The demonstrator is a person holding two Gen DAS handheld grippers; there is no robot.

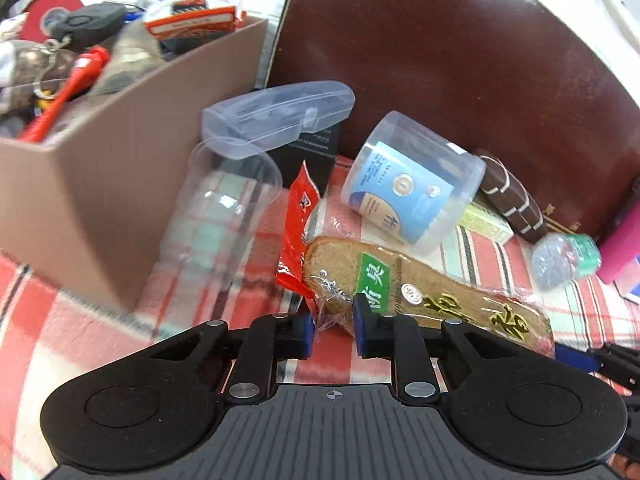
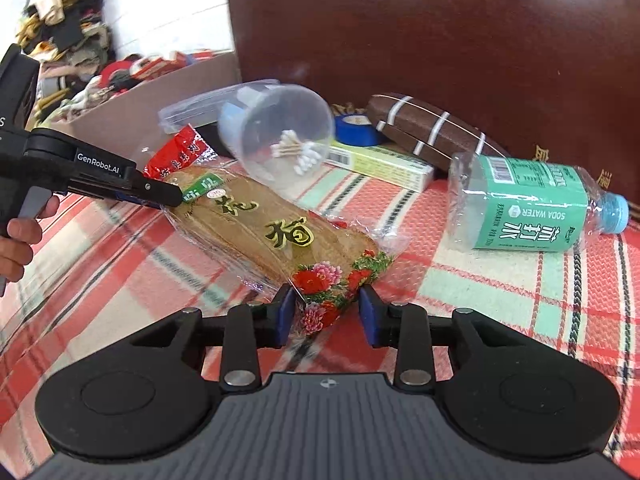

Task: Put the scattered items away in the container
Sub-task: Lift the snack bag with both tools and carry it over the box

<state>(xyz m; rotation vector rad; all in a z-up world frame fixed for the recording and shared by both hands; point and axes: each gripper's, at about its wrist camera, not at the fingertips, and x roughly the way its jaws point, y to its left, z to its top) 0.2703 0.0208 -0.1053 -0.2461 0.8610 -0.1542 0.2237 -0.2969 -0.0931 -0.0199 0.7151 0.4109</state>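
Observation:
A brown insole pack in clear wrap (image 1: 420, 292) (image 2: 260, 224) lies on the plaid blanket. My left gripper (image 1: 334, 330) (image 2: 160, 196) is open, its blue pads either side of the pack's heel end. My right gripper (image 2: 326, 316) is open, its pads flanking the pack's flowered end. The brown box (image 1: 100, 184) (image 2: 132, 112), full of clutter, stands at the left. A clear cup (image 1: 216, 216), a cotton-swab tub (image 1: 412, 184) (image 2: 280, 136), a clear case (image 1: 280, 116) and a soda water bottle (image 2: 532, 204) (image 1: 568, 258) lie around.
A dark red leather chair back (image 1: 460, 60) (image 2: 440, 40) rises behind the items. A striped brown object (image 2: 428, 132), a green-white carton (image 2: 384, 164), blue tape roll (image 2: 356, 128), a black box (image 1: 304, 160) and a pink object (image 1: 624, 240) lie nearby. Clothes (image 2: 64, 20) pile far left.

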